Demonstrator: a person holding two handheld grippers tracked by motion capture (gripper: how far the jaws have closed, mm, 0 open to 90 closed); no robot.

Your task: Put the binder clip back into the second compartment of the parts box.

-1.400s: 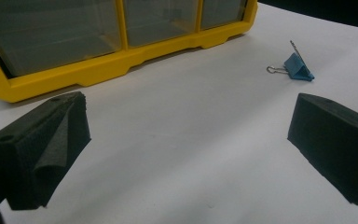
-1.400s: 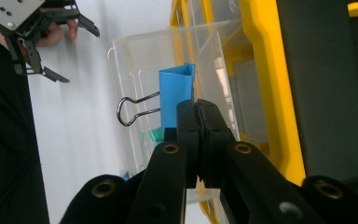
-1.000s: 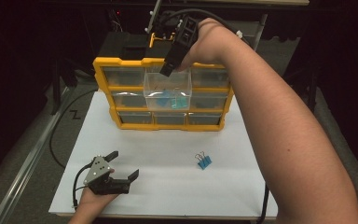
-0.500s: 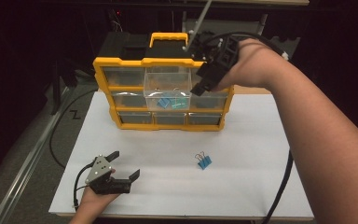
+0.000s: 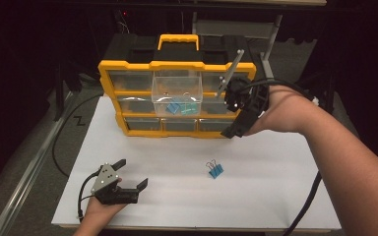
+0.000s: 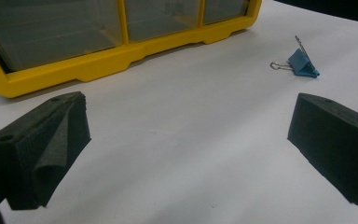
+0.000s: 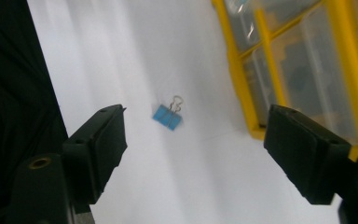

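step: right gripper (image 5: 232, 132), jaws just opened, empty | left gripper (image 5: 130, 175) open, idle | target: small blue metal binder clip (image 5: 215, 170), 7 o'clock | advice: straddle clip body, not wire loops

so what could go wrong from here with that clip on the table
1. The blue binder clip is small and lies flat on the white table; the right gripper, jaws just opened and empty, could nudge it aside rather than pinch it.
2. The clear drawer sticks out of the yellow organizer beside that hand, so a careless swing might knock it.
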